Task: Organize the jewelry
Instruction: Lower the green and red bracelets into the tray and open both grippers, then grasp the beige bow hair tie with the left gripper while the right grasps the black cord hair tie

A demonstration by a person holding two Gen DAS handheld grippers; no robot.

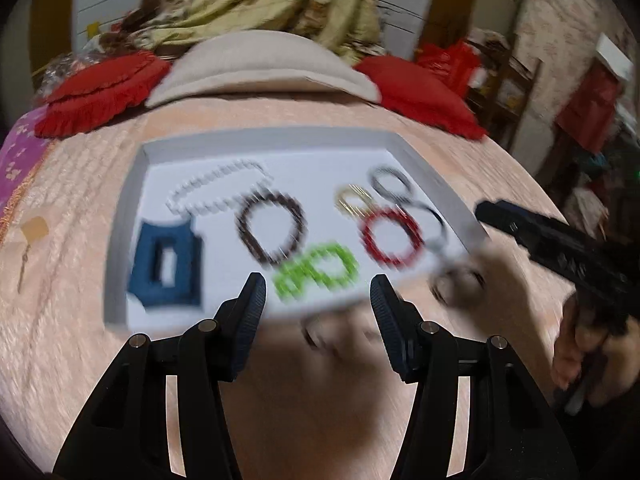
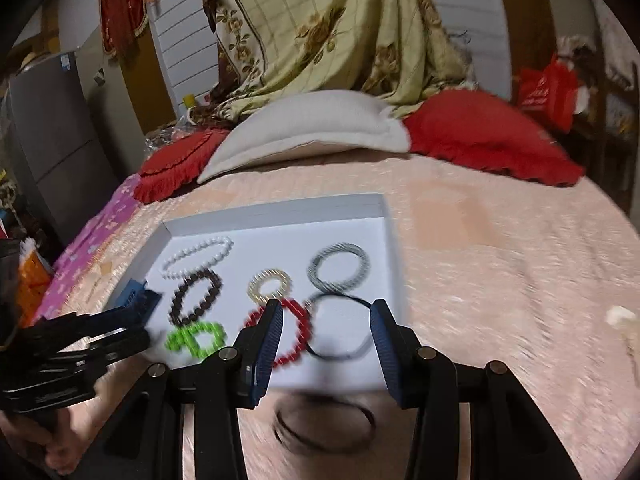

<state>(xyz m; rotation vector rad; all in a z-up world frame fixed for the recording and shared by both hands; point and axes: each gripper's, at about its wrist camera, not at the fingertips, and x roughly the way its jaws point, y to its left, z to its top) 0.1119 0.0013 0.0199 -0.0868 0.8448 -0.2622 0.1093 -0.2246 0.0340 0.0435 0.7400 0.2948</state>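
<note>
A white tray (image 1: 128, 200) (image 2: 280, 212) lies on the bed and holds several bracelets: white beads (image 2: 198, 257), brown beads (image 2: 195, 298), green (image 2: 196, 338), gold (image 2: 269, 285), red (image 2: 298, 332), grey twisted (image 2: 338, 268) and a thin black band (image 2: 340, 330). A blue piece (image 1: 168, 268) lies at the tray's left. A dark ring (image 2: 324, 426) (image 1: 458, 286) lies on the cover just outside the tray's near edge. My left gripper (image 1: 318, 300) is open and empty above that edge. My right gripper (image 2: 327, 332) is open and empty over the tray's near right part. The left wrist view is blurred.
The bed has a peach cover (image 2: 500, 280). Red pillows (image 2: 488, 136) and a beige pillow (image 2: 312, 128) lie at the far end, with a floral cloth (image 2: 332, 28) behind. A purple cloth (image 2: 88, 256) lies at the left. A small white object (image 2: 622, 318) lies at the right.
</note>
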